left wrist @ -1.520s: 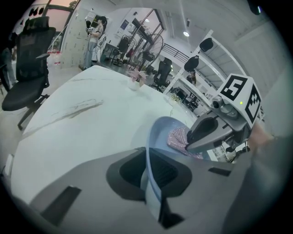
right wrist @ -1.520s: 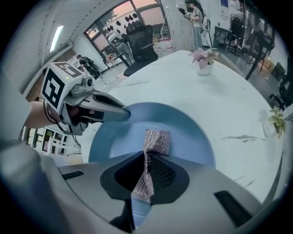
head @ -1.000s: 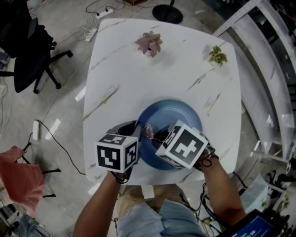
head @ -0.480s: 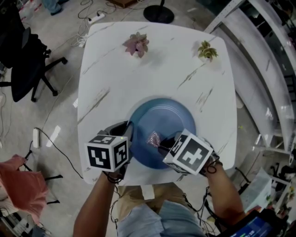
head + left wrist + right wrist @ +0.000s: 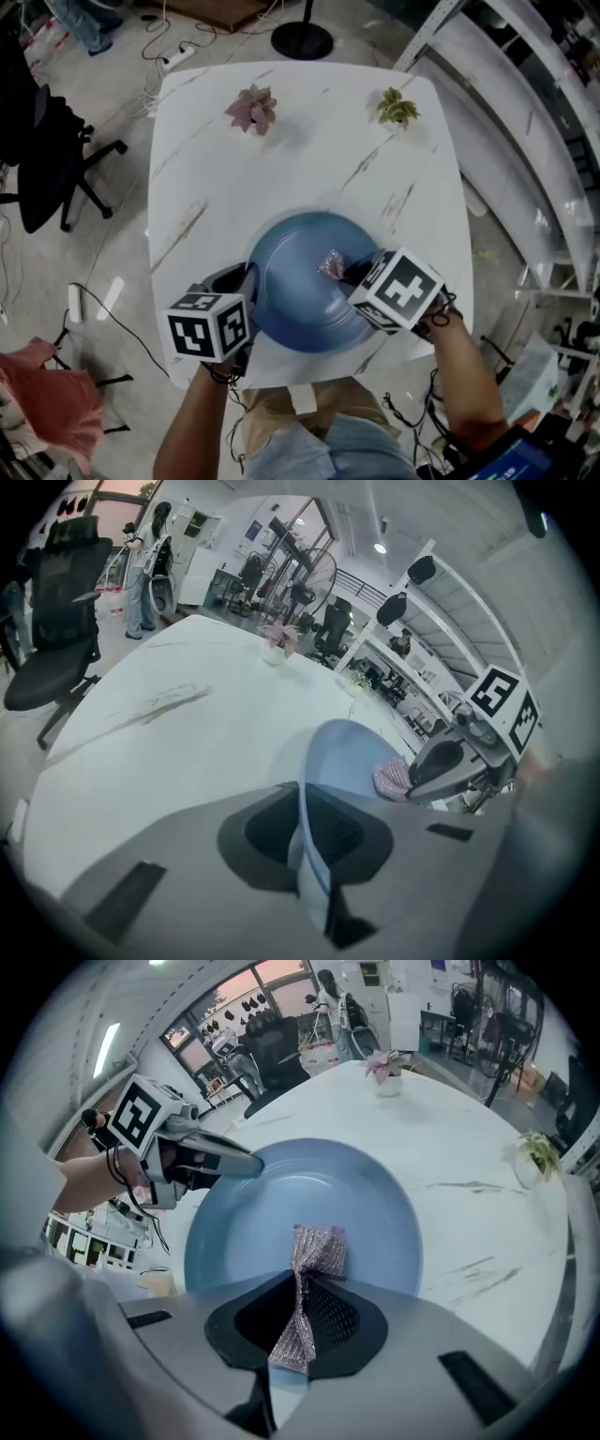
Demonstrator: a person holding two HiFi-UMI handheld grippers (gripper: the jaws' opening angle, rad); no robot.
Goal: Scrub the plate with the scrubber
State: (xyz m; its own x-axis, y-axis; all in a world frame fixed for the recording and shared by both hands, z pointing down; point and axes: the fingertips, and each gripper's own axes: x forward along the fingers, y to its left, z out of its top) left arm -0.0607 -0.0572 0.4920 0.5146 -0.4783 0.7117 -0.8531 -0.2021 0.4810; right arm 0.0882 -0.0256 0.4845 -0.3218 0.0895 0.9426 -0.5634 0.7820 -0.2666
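Since a second ago my right gripper (image 5: 349, 274) has dragged the scrubber (image 5: 317, 1249) from the left edge of the plate (image 5: 349, 761) toward its right side. Right jaws pinch the pinkish glittery mesh into a bow; my left gripper (image 5: 314, 874) is clamped on the blue plate's rim

Blue plate (image 5: 295, 281), pinkish mesh scrubber (image 5: 331, 264), white grey-veined table (image 5: 309, 159).

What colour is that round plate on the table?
Blue; the round plate shows best in the right gripper view.
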